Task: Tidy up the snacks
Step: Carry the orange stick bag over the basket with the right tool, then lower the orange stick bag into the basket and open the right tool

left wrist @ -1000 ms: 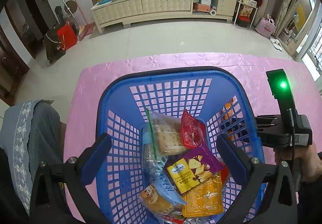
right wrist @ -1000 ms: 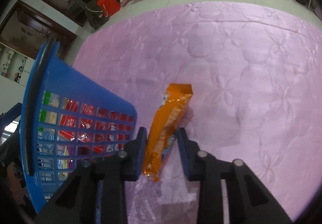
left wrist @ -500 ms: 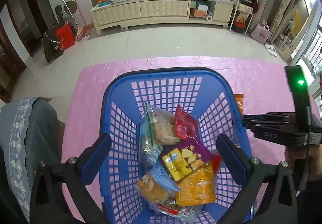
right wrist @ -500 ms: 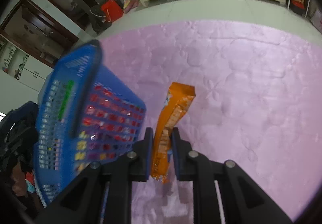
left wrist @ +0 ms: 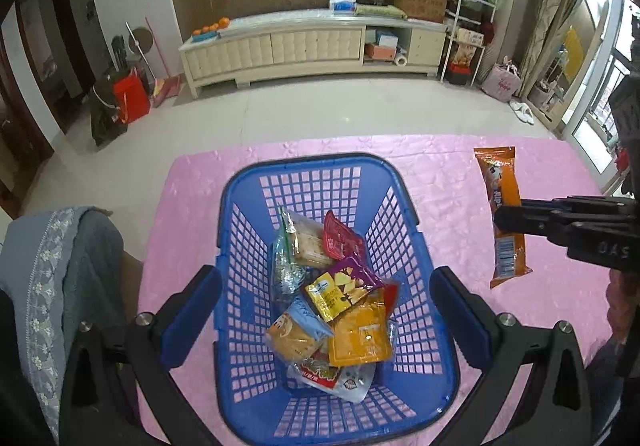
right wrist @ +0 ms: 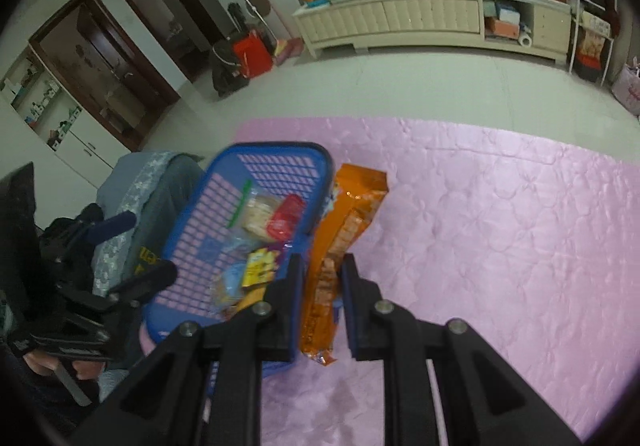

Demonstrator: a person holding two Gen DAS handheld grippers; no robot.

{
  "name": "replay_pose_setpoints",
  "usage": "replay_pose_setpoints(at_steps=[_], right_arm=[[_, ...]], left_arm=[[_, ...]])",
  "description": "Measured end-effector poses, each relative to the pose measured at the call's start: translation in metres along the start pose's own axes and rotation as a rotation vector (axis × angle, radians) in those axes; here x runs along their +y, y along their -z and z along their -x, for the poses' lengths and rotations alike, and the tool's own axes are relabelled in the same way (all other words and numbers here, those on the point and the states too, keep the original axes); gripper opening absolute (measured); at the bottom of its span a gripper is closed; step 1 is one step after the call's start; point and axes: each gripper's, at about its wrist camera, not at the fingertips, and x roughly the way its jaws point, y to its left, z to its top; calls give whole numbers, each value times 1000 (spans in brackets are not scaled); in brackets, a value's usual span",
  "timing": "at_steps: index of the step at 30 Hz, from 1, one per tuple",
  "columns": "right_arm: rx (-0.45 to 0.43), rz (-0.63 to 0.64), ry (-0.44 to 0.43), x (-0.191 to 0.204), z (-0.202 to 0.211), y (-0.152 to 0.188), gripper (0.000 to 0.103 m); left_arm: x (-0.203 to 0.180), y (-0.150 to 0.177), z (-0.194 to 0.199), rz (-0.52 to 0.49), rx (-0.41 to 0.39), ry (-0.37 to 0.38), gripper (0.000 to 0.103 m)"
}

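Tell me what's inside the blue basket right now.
The blue basket holds a pile of snack packets: a clear cracker bag, a red sachet, a purple-yellow pack, an orange pack. Lower ones are covered.

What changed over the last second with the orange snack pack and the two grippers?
The right hand-held gripper closed on the orange snack pack, which lay on the pink tablecloth, and lifted it clear; it now hangs beside the blue basket, held near its middle. The left hand-held gripper rose but stayed open above the basket, whose snacks look undisturbed.
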Motion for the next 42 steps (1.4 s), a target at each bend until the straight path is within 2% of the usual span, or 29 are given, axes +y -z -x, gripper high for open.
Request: replay_pose_setpoints(at_steps=[9,20,35,42], right_arm=[[-36,81,-31,51,3,-6,22],[13,111,-31,73,-23,1,22],[154,81,47,77,-85,12,22],[183,65,77,67,-97,20,22]], left_arm=[[10,12,43,19,-75,-14,103],[42,35,59,66,-81,-42,103],[63,53,39,97,-38,-37,103],[67,58,29,103,-22,-28,103]])
